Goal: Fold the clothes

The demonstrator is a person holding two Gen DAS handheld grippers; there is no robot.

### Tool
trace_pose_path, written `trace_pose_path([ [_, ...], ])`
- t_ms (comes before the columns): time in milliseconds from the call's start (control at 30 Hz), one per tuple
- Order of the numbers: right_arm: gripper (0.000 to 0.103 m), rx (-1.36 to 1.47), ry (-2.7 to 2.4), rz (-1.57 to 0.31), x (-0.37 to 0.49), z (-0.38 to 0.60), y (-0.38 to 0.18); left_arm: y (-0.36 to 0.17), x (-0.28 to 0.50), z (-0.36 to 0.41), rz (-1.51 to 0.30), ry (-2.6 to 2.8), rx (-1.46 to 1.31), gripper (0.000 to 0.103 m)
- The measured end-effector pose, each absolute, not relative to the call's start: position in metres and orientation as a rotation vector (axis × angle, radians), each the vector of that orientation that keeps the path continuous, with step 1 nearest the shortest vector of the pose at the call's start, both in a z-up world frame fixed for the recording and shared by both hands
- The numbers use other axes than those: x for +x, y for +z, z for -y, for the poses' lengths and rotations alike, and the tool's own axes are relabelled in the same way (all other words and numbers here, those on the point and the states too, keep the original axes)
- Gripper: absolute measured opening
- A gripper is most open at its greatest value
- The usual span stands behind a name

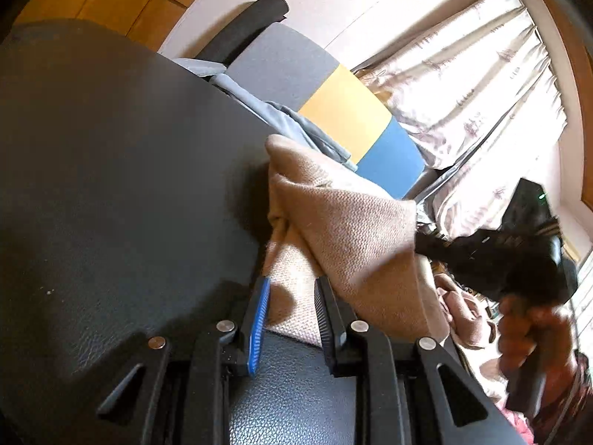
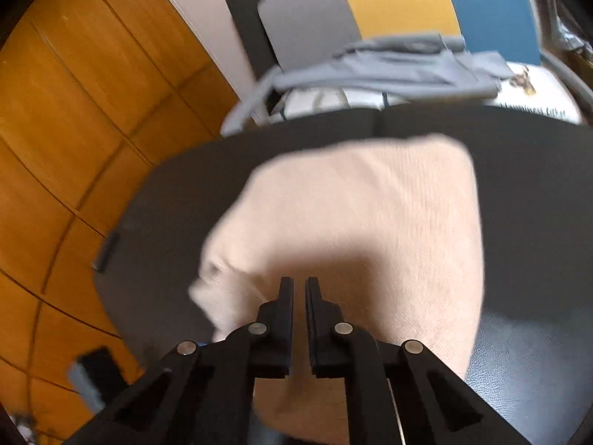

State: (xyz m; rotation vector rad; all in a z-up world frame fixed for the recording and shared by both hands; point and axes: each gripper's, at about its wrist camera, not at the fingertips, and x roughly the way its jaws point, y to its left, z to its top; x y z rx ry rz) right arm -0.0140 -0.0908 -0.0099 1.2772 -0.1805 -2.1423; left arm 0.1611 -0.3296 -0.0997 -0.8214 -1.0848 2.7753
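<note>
Beige knit garment (image 2: 355,230) lies on the black leather-look table (image 2: 526,170), already doubled into a rough block, one flap (image 1: 344,222) lifted toward the right gripper (image 1: 437,248). Left gripper (image 1: 291,319) part open, straddling the cloth's near edge, pads not pressing; right gripper nearly closed, nothing seen between its jaws. Judged mid-fold: final flap and squaring remain, and grey clothes (image 2: 393,66) wait on the chair (image 2: 393,3) behind.
</note>
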Motion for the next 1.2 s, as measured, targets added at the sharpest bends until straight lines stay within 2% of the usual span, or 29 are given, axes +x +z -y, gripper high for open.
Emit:
trace_pose_path([
  [133,0.010,1.295,-1.947,0.145,0.003,0.121,-0.039,-0.100,0.169,0.334,1.100,2.799,-0.863,0.024],
  [200,0.010,1.270,-1.861,0.059,0.023,0.139,-0.048,-0.101,0.178,0.338,1.137,2.802,-0.867,0.024],
  [267,0.010,1.243,-1.840,-0.018,0.039,0.146,-0.052,-0.102,0.185,0.342,1.159,2.806,-0.883,0.024],
  [367,0.012,1.215,-1.850,-0.015,0.033,0.139,-0.045,-0.101,0.189,0.344,1.160,2.799,-0.899,0.024],
  [433,0.029,1.189,-1.906,0.014,0.023,0.122,-0.032,-0.101,0.190,0.349,1.214,2.752,-0.887,0.024],
  [567,0.037,1.092,-2.106,0.062,0.002,0.067,-0.005,-0.100,0.191,0.369,1.426,2.590,-0.796,0.024],
  [600,0.043,1.077,-2.161,0.078,-0.001,0.050,0.000,-0.100,0.191,0.375,1.482,2.548,-0.767,0.025],
  [633,0.053,1.079,-2.214,0.094,-0.004,0.036,0.002,-0.098,0.189,0.380,1.522,2.513,-0.748,0.026],
  [700,0.060,1.103,-2.313,0.143,-0.018,0.009,0.003,-0.093,0.174,0.384,1.540,2.429,-0.774,0.028],
  [800,0.060,1.159,-2.323,0.233,-0.041,0.004,0.000,-0.085,0.137,0.371,1.482,2.324,-0.966,0.029],
  [867,0.060,1.167,-2.300,0.235,-0.052,0.008,-0.003,-0.080,0.113,0.359,1.375,2.350,-1.125,0.030],
  [967,0.062,1.180,-2.300,0.143,-0.061,0.037,-0.003,-0.076,0.087,0.343,1.170,2.474,-1.339,0.030],
  [1067,0.061,1.204,-2.323,0.025,-0.070,0.065,-0.008,-0.072,0.079,0.334,1.096,2.506,-1.364,0.027],
  [1100,0.049,1.203,-2.328,-0.004,-0.069,0.065,-0.008,-0.067,0.078,0.329,1.066,2.522,-1.347,0.019],
  [1133,0.033,1.196,-2.332,-0.036,-0.068,0.066,-0.007,-0.060,0.077,0.324,1.024,2.547,-1.329,0.011],
  [1200,0.022,1.154,-2.343,-0.092,-0.065,0.065,-0.002,-0.041,0.075,0.311,0.908,2.617,-1.290,0.011],
])
